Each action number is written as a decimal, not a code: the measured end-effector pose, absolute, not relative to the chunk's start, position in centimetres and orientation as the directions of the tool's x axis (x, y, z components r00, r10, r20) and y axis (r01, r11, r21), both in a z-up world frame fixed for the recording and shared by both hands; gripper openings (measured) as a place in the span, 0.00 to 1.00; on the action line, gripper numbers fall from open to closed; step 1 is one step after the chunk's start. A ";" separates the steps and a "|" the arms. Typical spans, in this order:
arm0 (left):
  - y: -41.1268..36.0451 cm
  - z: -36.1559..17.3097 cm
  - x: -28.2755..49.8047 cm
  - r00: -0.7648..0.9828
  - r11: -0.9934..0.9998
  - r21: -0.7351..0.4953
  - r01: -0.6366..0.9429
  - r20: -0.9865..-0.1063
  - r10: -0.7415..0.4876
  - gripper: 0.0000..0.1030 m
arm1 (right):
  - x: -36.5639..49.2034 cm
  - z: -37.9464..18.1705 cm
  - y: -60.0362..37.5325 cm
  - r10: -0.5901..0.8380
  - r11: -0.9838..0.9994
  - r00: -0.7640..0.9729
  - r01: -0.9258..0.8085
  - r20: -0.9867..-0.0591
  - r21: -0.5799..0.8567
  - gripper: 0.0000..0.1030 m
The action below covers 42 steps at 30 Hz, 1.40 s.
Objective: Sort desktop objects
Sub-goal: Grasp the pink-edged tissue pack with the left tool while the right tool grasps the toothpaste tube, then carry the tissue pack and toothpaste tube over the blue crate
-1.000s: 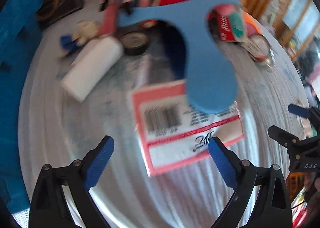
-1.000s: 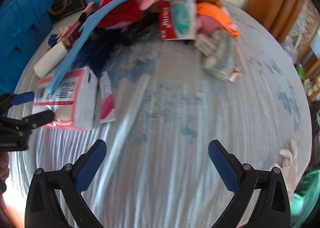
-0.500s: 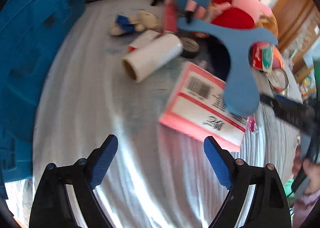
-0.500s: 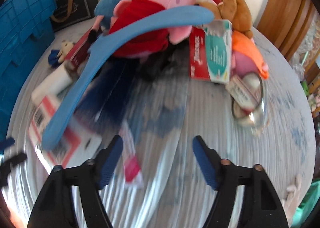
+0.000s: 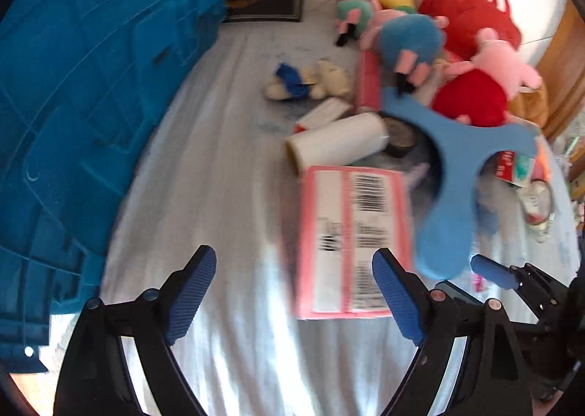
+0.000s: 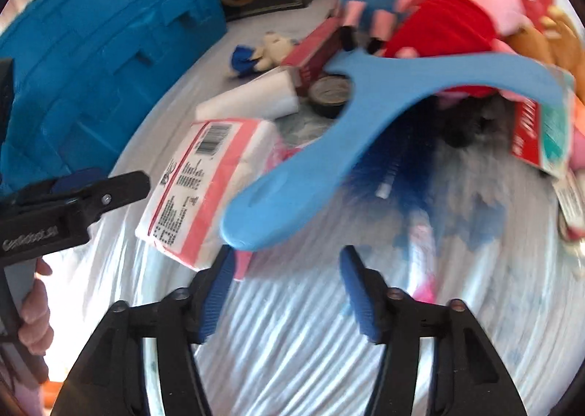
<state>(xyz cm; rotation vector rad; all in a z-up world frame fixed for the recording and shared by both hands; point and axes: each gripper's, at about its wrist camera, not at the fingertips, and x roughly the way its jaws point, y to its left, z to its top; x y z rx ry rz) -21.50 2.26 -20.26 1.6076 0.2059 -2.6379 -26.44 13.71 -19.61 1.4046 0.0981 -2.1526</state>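
Left wrist view: left gripper (image 5: 294, 291) fingers spread, empty, over the striped cloth (image 5: 226, 196); pink-edged tissue pack (image 5: 351, 240) lies centre frame. Right gripper (image 6: 285, 293) fingers, just opening, apart and empty below the blue brush handle (image 6: 310, 174), lower centre.
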 end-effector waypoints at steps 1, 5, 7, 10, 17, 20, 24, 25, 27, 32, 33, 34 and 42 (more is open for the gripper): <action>2.6 -20.3 -21.9 -0.456 -0.992 -0.096 0.086 -0.889 0.047 0.86 | -26.5 -19.4 14.5 -0.398 -0.854 -0.310 0.470 -0.864 0.224 0.77; 5.6 -22.3 -23.4 -0.399 -0.999 -0.038 0.027 -0.917 0.024 0.86 | -27.2 -19.4 18.9 -0.272 -0.920 -0.357 0.370 -0.894 0.132 0.76; 6.6 -23.9 -24.3 -0.344 -0.999 -0.028 0.026 -0.939 0.017 0.86 | -27.7 -19.9 20.3 -0.220 -0.937 -0.356 0.337 -0.908 0.095 0.59; 7.0 -24.8 -25.0 -0.338 -0.999 -0.008 0.031 -0.941 -0.003 0.88 | -28.5 -20.8 21.4 -0.209 -0.944 -0.326 0.314 -0.922 0.103 0.50; 3.9 -24.7 -23.5 -0.347 -0.997 0.057 0.043 -0.935 -0.068 0.86 | -28.8 -21.6 18.5 -0.225 -0.927 -0.291 0.358 -0.930 0.112 0.45; 2.5 -24.8 -23.4 -0.345 -0.999 0.019 0.048 -0.938 -0.034 0.87 | -29.3 -22.3 17.2 -0.214 -0.923 -0.285 0.371 -0.934 0.099 0.42; 3.3 -25.1 -24.3 -0.353 -0.998 0.064 -0.006 -0.934 -0.058 0.87 | -30.1 -23.1 16.2 -0.178 -0.929 -0.290 0.365 -0.940 0.063 0.25; 3.5 -25.1 -24.5 -0.357 -0.997 0.074 -0.010 -0.932 -0.065 0.87 | -30.2 -23.2 16.0 -0.172 -0.929 -0.288 0.365 -0.942 0.058 0.21; 3.5 -24.8 -24.4 -0.365 -0.998 0.067 0.000 -0.929 -0.062 0.82 | -30.2 -23.2 15.8 -0.161 -0.932 -0.294 0.359 -0.942 0.047 0.17; 2.8 -23.5 -22.7 -0.399 -0.999 0.032 0.014 -0.916 -0.035 0.79 | -29.2 -22.1 16.1 -0.182 -0.942 -0.320 0.329 -0.930 0.071 0.17; 2.8 -22.9 -22.3 -0.422 -0.999 0.040 0.014 -0.906 -0.042 0.79 | -28.9 -21.6 16.1 -0.189 -0.942 -0.329 0.328 -0.925 0.076 0.17; 3.1 -22.4 -21.7 -0.442 -0.999 0.048 0.015 -0.896 -0.050 0.79 | -28.6 -21.1 16.1 -0.196 -0.942 -0.339 0.327 -0.920 0.080 0.17; 1.9 -15.0 -19.2 -0.623 -0.997 0.065 0.029 -0.779 -0.069 0.79 | -25.5 -13.0 13.9 -0.279 -0.924 -0.504 0.374 -0.817 0.085 0.17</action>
